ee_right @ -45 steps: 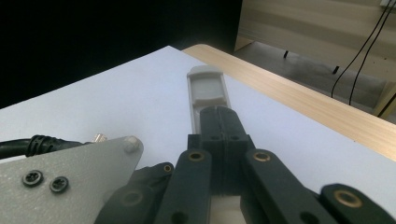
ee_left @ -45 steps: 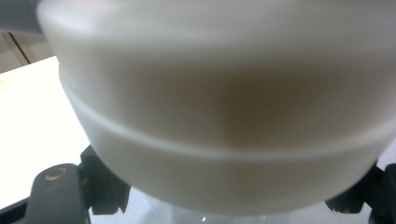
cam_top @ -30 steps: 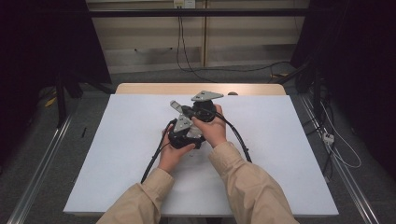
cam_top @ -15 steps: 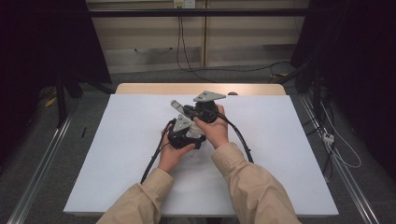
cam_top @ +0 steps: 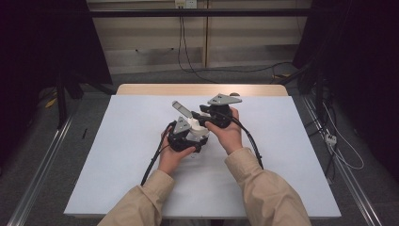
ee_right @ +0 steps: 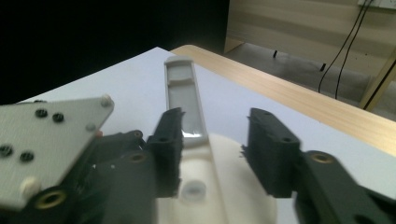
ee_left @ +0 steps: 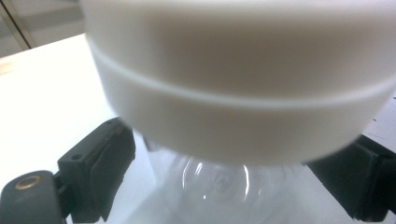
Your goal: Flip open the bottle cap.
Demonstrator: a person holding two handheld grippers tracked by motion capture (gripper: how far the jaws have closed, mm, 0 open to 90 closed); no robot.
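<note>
A white domed lid (cam_top: 195,127) with a grey lever (cam_top: 181,109) tops a clear vessel at the middle of the white table (cam_top: 117,155). In the left gripper view the lid (ee_left: 233,93) looms close over the clear vessel (ee_left: 219,186). My left gripper (ee_left: 236,163) has just been opening; its jaws stand either side of the vessel, a gap showing at the left pad. My right gripper (ee_right: 215,122) has also just been opening. It hangs open over the dome (ee_right: 219,191), and the grey lever (ee_right: 182,98) runs beside its left jaw.
Both hands meet at the table's middle, left gripper (cam_top: 183,141) low, right gripper (cam_top: 209,117) higher with its grey plate (cam_top: 224,99). Black cables (cam_top: 155,160) trail toward the person. A wooden strip (cam_top: 202,89) edges the far side. Floor cables lie beyond.
Both grippers' jaws have spread apart around the lidded vessel. The right hand has shifted a little to the right; the left hand stays where it was.
</note>
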